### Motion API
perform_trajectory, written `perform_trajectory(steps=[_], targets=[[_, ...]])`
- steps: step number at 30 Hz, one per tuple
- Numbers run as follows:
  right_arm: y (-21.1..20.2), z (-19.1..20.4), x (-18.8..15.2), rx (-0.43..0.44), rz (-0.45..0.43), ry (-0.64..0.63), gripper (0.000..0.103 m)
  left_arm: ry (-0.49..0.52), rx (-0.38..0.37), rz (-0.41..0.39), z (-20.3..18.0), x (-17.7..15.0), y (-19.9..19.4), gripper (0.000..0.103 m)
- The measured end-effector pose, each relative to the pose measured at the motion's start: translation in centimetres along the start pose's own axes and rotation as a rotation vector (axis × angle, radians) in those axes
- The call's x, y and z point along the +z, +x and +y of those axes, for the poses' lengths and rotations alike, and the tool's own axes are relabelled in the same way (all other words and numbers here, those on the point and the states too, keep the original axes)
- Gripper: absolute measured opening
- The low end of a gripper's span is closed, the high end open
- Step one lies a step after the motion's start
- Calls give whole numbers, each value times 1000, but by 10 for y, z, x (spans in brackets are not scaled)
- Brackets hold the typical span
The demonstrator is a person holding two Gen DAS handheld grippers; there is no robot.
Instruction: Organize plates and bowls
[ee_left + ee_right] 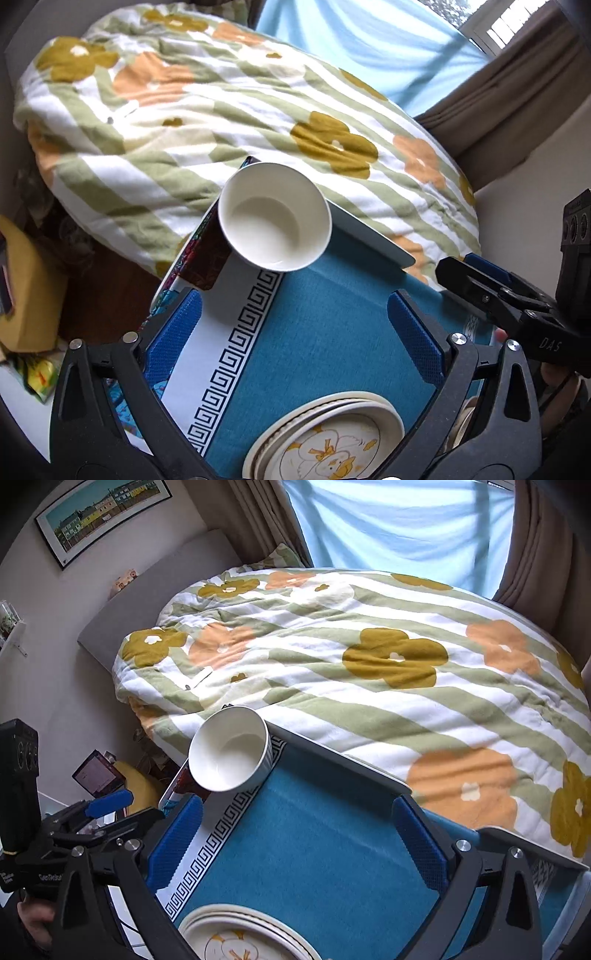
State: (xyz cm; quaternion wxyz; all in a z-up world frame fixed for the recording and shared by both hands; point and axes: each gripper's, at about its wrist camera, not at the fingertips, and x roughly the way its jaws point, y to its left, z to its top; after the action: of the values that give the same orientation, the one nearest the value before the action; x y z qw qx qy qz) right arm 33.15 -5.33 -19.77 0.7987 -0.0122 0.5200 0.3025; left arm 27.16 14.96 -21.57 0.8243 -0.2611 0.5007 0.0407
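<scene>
Stacked plates [325, 439], cream-rimmed, the top one printed with a yellow duck figure, lie nearest the lens at the near edge of the counter [332, 325], on its teal cloth with a black-and-white key-pattern border [236, 354]; at least three rims are countable in the left wrist view, and the same pile shows at the bottom of the right wrist view. White bowl [275, 218], one item, empty, upright, ribbed outside, stands at the far left corner of the counter, well apart from the plates, its base partly over the border strip and next to a dark patterned item [207, 254] whose nature cannot be told. Left hand-held gripper [293, 339]: blue-padded jaws wide apart, holding nothing, above the cloth between plates and bowl. Right hand-held gripper [295, 840]: jaws likewise spread and empty, hovering over the bare cloth. Beyond the counter: bed with a striped, flower-print quilt [369, 657], brown curtains [535, 554] at a bright window, framed picture [99, 513] on the wall. Progress, as judged: plates appear already gathered into one pile; the bowl looks unplaced and is probably the remaining item; no other bowls are visible.
</scene>
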Motion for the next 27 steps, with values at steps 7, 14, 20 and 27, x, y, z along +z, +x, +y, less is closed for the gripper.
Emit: perform_trajectory(steps=[7,14,20,27], targets=[[81,-3,22,108,149,29,94,-104,-76,101,40,19,53,65],[125,5,29,147,220,42,61,-99,-86,138,50,32,87,46],[136,9,31,148,220,40,44,-85,-38,124,60,36,98,29],[140,14,28,107,198,3,18,-32,10,84,60,38,102,25]])
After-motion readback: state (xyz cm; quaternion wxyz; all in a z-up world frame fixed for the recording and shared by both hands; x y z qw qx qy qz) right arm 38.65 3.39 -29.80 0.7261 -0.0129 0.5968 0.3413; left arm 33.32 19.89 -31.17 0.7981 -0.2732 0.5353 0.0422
